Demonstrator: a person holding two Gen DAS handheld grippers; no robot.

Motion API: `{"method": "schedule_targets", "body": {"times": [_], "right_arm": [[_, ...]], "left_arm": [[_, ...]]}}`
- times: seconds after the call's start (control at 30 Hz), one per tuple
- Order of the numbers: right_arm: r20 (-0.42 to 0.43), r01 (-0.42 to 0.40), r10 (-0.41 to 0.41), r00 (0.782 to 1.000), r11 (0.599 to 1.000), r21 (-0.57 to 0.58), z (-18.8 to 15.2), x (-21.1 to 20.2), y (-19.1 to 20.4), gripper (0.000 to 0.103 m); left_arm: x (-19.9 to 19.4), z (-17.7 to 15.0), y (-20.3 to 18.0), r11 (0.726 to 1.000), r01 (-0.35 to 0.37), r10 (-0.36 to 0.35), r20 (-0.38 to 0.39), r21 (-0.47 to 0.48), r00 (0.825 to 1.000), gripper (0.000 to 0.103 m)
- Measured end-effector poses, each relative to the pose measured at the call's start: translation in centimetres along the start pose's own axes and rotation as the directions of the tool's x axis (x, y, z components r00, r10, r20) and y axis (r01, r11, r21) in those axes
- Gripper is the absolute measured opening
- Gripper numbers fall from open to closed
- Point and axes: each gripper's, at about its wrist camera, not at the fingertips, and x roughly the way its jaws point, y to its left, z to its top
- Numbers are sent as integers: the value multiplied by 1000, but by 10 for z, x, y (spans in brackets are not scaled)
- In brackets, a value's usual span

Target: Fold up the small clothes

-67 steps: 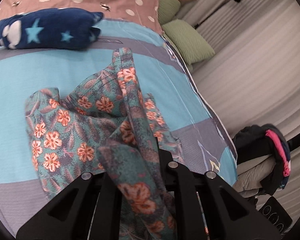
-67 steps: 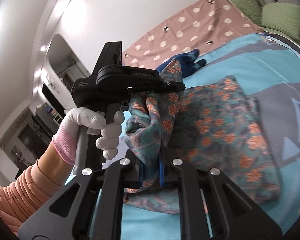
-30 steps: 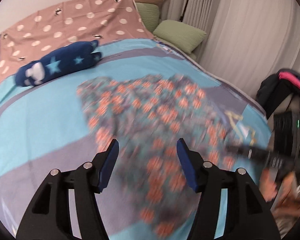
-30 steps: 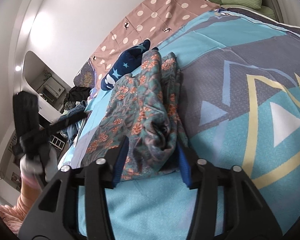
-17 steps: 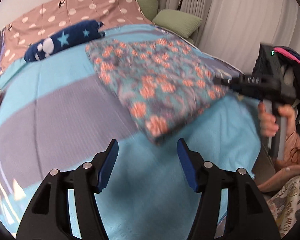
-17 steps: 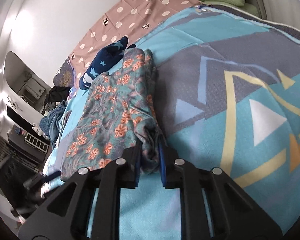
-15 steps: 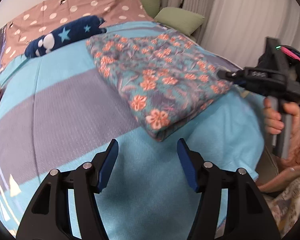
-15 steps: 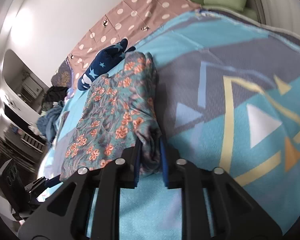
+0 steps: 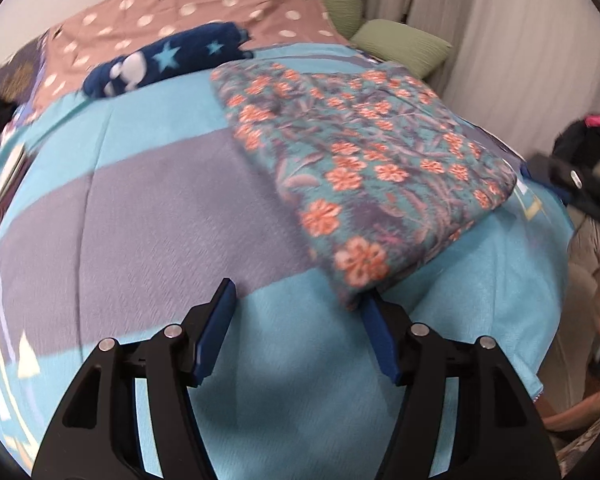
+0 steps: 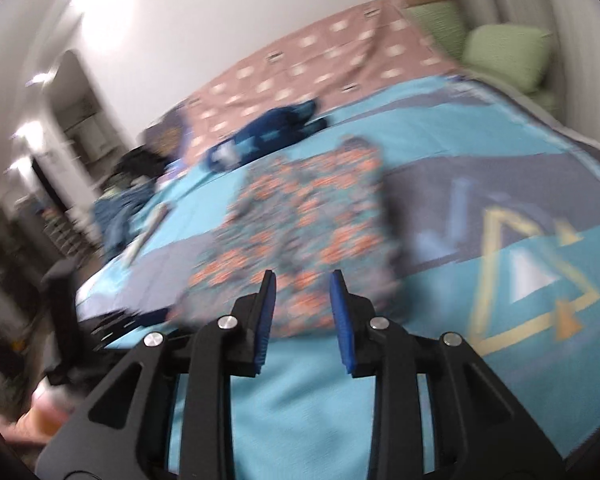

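A teal garment with orange flowers (image 9: pixel 364 168) lies folded flat on the blue and grey bedspread (image 9: pixel 160 208). My left gripper (image 9: pixel 298 294) hovers low over the bedspread, jaws opening, with nothing between them. Its right fingertip (image 9: pixel 370 304) sits just at the garment's near corner. The right wrist view is blurred: the garment (image 10: pixel 300 216) lies beyond my right gripper (image 10: pixel 303 280). Its jaws are opening and the pads press on nothing. From the left wrist view, the right gripper (image 9: pixel 572 188) is a dark blur just off the garment's right corner.
A navy star-patterned plush (image 9: pixel 168 64) lies behind the garment on a brown dotted cover (image 9: pixel 180 12). Green pillows (image 9: pixel 400 44) sit at the bed's far corner by the curtains. A dark clothes heap (image 9: pixel 584 140) is off the right edge. More clothes (image 10: pixel 120 200) lie far left.
The garment, held up by both grippers earlier, now lies folded. My right gripper pinched its corner, then let go and drew back upward. My left gripper came down to its near corner.
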Motion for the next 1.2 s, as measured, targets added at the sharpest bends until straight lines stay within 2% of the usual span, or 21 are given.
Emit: {"method": "schedule_targets", "body": {"times": [0.03, 0.1, 0.17, 0.33, 0.4, 0.57, 0.63, 0.8, 0.9, 0.97, 1.03, 1.17, 1.2], "right_arm": [[-53, -90, 89, 995, 996, -4, -5, 8, 6, 29], [-129, -176, 171, 977, 984, -30, -15, 25, 21, 29], [-187, -165, 144, 972, 981, -99, -24, 46, 40, 29], [-214, -153, 125, 969, 981, -122, -22, 80, 53, 30], [-226, -157, 126, 966, 979, -127, -21, 91, 58, 44], [-272, -122, 76, 959, 980, -155, -17, 122, 75, 54], [-258, -119, 68, 964, 975, -188, -20, 118, 83, 58], [-193, -90, 50, 980, 975, -203, -16, 125, 88, 59], [-209, -109, 62, 976, 969, -220, -17, 133, 94, 56], [-262, -145, 76, 962, 955, -258, -23, 133, 98, 56], [-327, -203, 115, 938, 947, -248, -28, 134, 93, 56], [-383, -315, 243, 891, 939, -138, -27, 122, 78, 55], [-395, -339, 272, 878, 934, -110, -28, 118, 75, 48]], "left_arm": [[-2, -3, 1, 1000, -6, 6, 3, -6, 1000, 64], [-6, -8, 1, 1000, -19, 19, 10, 2, 1000, 64], [-12, -15, 3, 999, -42, 41, 22, 17, 999, 64], [-32, -24, 24, 999, -29, 31, 66, -40, 997, 64], [-39, -27, 42, 995, -19, 27, 81, -98, 996, 64], [-48, -34, 80, 972, -2, 25, 96, -234, 995, 64], [-51, -34, 87, 967, 0, 28, 108, -253, 994, 64], [-49, -32, 99, 961, 10, 24, 120, -275, 992, 64], [-47, -28, 104, 957, 25, 13, 128, -289, 992, 64], [-48, -28, 105, 957, 41, -1, 138, -287, 990, 64], [-47, -29, 108, 956, 48, -8, 137, -290, 991, 64], [-37, -22, 112, 951, 63, -28, 118, -304, 993, 64], [-35, -17, 110, 952, 76, -43, 118, -296, 992, 64]]}}
